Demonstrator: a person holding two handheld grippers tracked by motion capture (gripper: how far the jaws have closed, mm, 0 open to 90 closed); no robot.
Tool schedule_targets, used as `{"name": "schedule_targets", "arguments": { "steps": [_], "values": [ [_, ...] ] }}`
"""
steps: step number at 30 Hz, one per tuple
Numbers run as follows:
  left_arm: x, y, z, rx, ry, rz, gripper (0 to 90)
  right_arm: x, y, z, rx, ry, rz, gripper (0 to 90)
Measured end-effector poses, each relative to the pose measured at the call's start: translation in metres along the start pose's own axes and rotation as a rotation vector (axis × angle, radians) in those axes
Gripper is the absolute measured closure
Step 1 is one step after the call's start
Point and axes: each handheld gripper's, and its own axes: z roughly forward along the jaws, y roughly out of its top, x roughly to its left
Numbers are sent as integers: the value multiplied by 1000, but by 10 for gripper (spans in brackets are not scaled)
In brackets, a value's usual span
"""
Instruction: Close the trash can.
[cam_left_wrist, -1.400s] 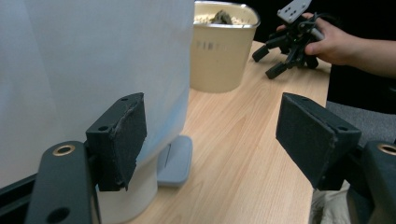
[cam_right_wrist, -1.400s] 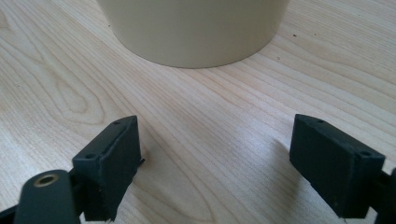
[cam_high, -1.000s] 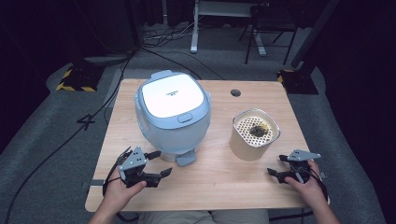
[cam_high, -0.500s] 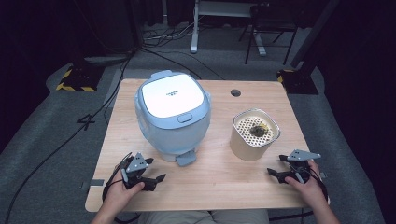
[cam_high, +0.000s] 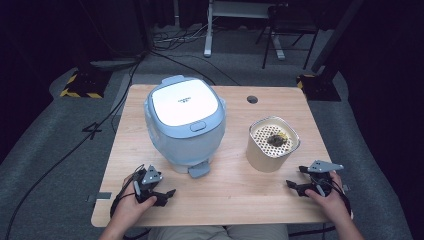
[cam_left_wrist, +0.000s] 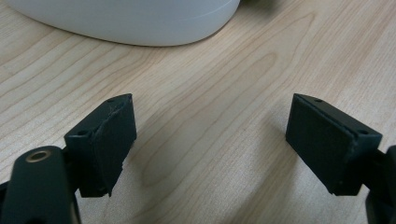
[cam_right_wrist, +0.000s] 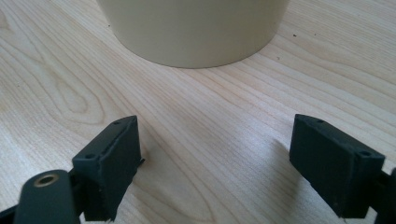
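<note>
The rice cooker (cam_high: 184, 122) stands with its lid latch facing the left gripper (cam_high: 159, 189), just ahead of its wide, empty, just-opened jaws; the right gripper (cam_high: 303, 182), equally agape, faces the beige container (cam_high: 271, 145).

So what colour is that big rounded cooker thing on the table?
The cooker is pale blue with a white lid panel, clearest in the high view.
</note>
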Motion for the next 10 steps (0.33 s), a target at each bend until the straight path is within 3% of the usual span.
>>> {"name": "schedule_targets", "arguments": {
  "steps": [10],
  "values": [
    [4,0,0,-1,5,-11,167,0,0,0,1,1,1,167]
  ]
}}
